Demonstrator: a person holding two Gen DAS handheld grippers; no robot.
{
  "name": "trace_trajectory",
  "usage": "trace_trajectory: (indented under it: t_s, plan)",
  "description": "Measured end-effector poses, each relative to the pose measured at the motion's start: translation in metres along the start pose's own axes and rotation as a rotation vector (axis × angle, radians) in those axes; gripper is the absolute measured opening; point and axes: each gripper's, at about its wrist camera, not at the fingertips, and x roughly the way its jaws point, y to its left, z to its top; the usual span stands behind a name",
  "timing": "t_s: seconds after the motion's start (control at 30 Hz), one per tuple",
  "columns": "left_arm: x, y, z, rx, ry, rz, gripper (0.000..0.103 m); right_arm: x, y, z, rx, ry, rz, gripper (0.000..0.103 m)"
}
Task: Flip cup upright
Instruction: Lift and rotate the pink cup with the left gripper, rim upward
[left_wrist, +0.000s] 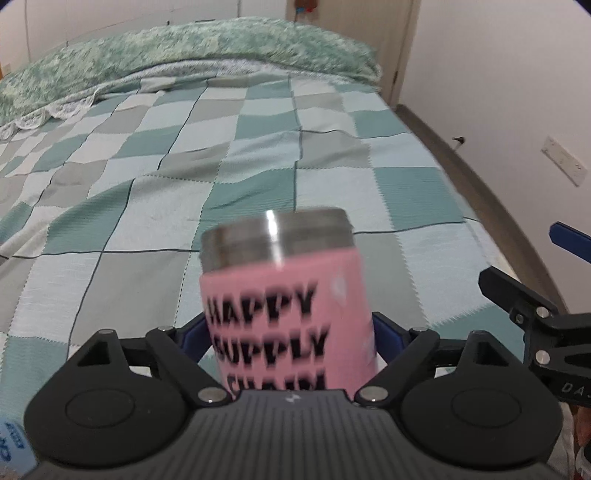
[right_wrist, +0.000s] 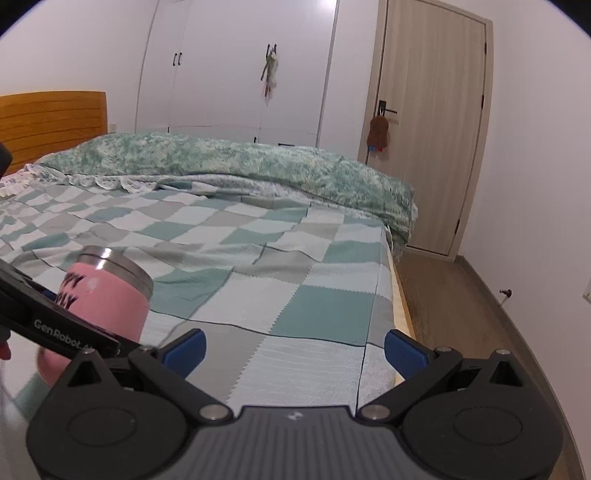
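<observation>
A pink cup (left_wrist: 288, 306) with black lettering and a steel rim is held between the blue pads of my left gripper (left_wrist: 291, 336), which is shut on it. The steel rim points up and away, and the cup is slightly tilted, above the checked bedspread (left_wrist: 184, 166). In the right wrist view the cup (right_wrist: 107, 295) shows at the left, gripped by the left gripper's black arm (right_wrist: 59, 328). My right gripper (right_wrist: 293, 347) is open and empty, to the right of the cup, over the bed (right_wrist: 295, 258). Its arm shows at the right edge of the left wrist view (left_wrist: 535, 325).
A green quilt (right_wrist: 240, 166) is bunched along the far side of the bed. The bed's right edge (right_wrist: 399, 295) drops to a wood floor (right_wrist: 461, 314). A door (right_wrist: 432, 129), wardrobe (right_wrist: 236, 66) and wooden headboard (right_wrist: 51, 122) stand beyond.
</observation>
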Motion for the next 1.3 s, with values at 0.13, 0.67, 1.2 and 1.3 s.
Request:
trace_trajectory:
  t_s: [0.13,0.67,1.2,1.3]
  plan:
    - [-0.036,0.002,-0.014,0.011,-0.019,-0.036,0.086,-0.035,0.007,0.003,0.014,-0.012,-0.005,0.103]
    - [-0.145,0.037,-0.111,0.023,0.081,-0.157,0.086,-0.171,0.078,-0.03,0.001,0.016,0.024,0.103]
    - [-0.122,0.022,-0.126,0.083,0.056,-0.109,0.103,-0.175,0.074,-0.063,0.033,0.077,0.019,0.103]
    - [-0.135,0.023,-0.122,0.12,-0.008,-0.077,0.103,-0.178,0.071,-0.06,0.041,0.058,0.015,0.103]
